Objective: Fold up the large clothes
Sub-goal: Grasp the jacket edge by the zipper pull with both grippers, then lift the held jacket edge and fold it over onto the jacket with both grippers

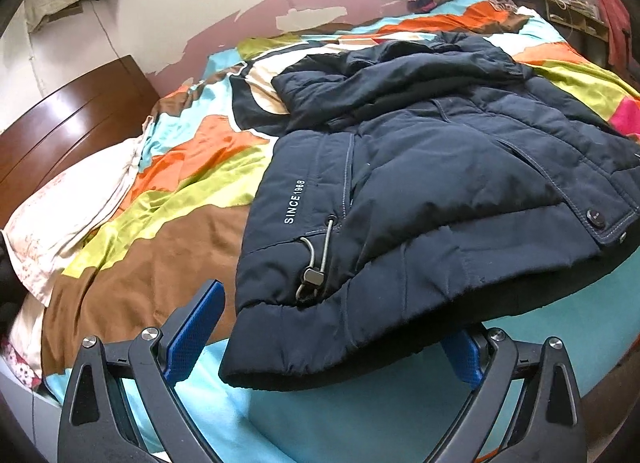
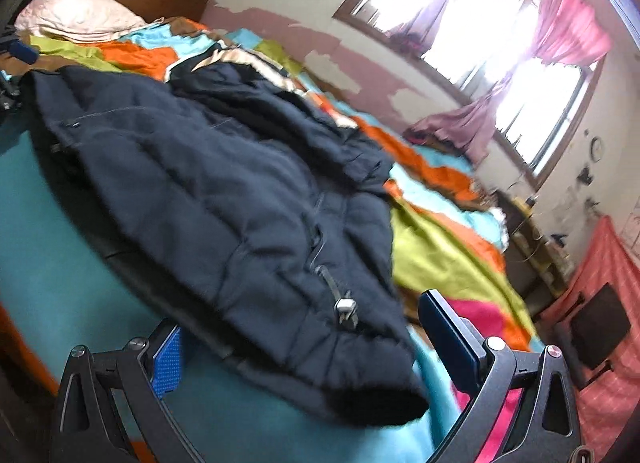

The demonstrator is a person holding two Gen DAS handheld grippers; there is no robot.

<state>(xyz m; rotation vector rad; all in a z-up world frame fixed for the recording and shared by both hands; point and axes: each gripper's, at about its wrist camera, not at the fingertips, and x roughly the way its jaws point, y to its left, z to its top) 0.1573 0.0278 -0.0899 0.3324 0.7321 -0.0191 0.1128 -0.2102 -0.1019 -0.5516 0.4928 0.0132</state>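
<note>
Jacket (image 1: 420, 191), navy, padded, lying spread on the bed (image 1: 168, 247), hem nearest; left gripper (image 1: 320, 347) and right gripper (image 2: 304, 347), fingers wide, empty, straddling the hem corners: grasp stage, apparently; next, close on both corners and lift.

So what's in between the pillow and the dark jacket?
In the left wrist view, only the colourful bedspread lies between the pillow and the jacket: wrinkled orange, green and brown patches, nothing on top.
</note>
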